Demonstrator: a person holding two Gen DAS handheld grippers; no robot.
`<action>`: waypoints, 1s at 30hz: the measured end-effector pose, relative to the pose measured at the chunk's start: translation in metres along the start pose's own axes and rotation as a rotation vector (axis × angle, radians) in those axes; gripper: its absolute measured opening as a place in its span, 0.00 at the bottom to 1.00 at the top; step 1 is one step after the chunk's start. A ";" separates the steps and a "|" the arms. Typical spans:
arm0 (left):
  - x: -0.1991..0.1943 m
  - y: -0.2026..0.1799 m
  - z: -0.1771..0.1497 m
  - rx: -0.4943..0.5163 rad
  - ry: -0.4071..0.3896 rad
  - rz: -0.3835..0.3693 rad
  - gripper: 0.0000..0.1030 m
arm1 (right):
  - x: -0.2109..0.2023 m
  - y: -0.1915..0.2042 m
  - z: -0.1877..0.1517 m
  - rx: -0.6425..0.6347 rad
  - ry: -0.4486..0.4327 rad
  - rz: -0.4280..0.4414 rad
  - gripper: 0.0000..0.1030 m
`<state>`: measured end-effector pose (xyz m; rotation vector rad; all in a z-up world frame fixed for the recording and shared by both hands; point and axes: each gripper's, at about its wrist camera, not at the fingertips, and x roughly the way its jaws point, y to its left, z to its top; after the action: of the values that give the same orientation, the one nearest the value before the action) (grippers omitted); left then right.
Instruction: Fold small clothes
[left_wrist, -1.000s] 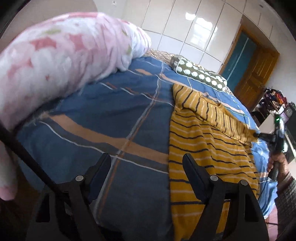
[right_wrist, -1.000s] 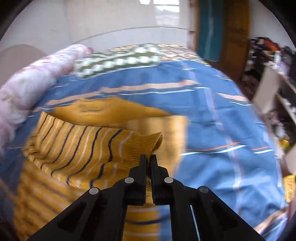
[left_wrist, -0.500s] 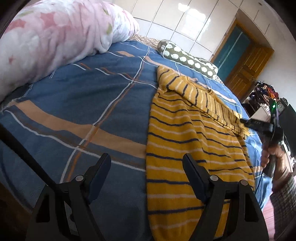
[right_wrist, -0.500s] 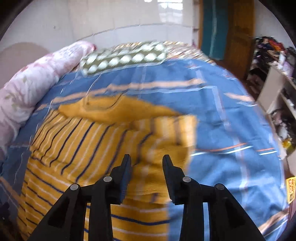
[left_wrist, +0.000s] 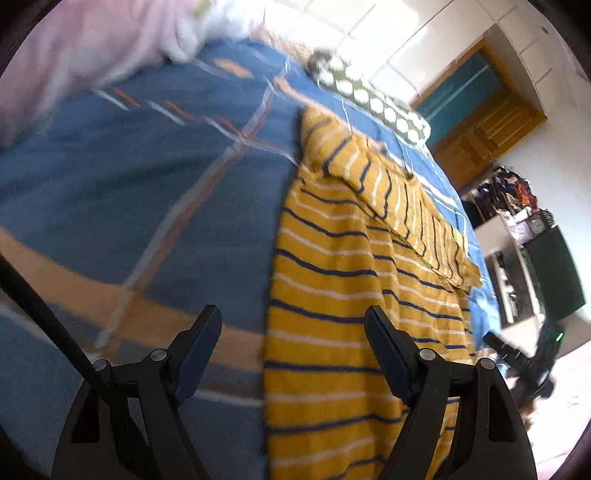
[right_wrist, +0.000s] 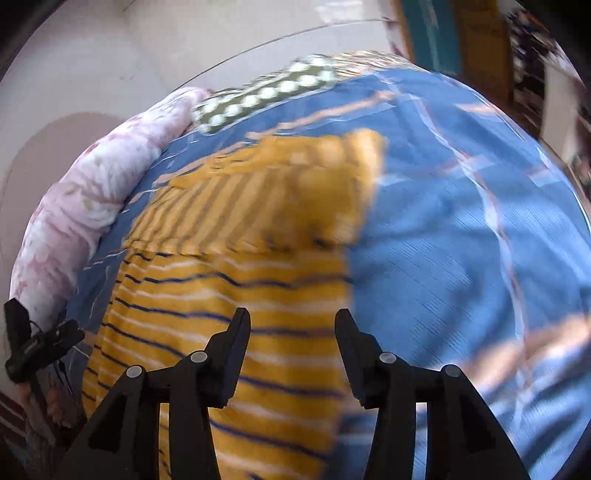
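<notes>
A yellow sweater with navy and white stripes (left_wrist: 332, 295) lies flat on the blue bedspread (left_wrist: 147, 184). Its top part is folded down across the body as a striped band (left_wrist: 399, 206). It also shows in the right wrist view (right_wrist: 236, 280), blurred by motion. My left gripper (left_wrist: 293, 328) is open and empty, above the sweater's left edge near the hem. My right gripper (right_wrist: 291, 332) is open and empty, above the sweater's right edge. The right gripper also shows in the left wrist view (left_wrist: 524, 362), beyond the bed's right side.
A pink floral quilt (right_wrist: 85, 206) is rolled along the bed's left side. A green dotted pillow (left_wrist: 373, 103) lies at the head of the bed. A wooden door (left_wrist: 484, 125) and cluttered shelves (left_wrist: 517, 221) stand at the right.
My right gripper let go of the sweater's folded edge, opened wide and drew back toward the hem. The fold now lies on the sweater. My left gripper moved right over the sweater's left edge.
</notes>
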<state>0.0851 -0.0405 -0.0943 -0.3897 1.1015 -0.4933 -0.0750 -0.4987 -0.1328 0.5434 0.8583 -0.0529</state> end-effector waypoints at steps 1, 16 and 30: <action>0.011 0.001 0.004 -0.017 0.035 -0.030 0.76 | 0.001 -0.008 -0.004 0.023 0.008 0.005 0.51; 0.000 -0.003 -0.053 -0.079 0.066 -0.263 0.60 | 0.020 -0.009 -0.063 0.200 0.115 0.463 0.52; -0.017 -0.011 -0.122 -0.100 0.059 -0.293 0.60 | 0.003 0.028 -0.136 0.128 0.203 0.557 0.52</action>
<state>-0.0345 -0.0464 -0.1250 -0.6326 1.1350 -0.7133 -0.1615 -0.4094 -0.1937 0.9034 0.8776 0.4647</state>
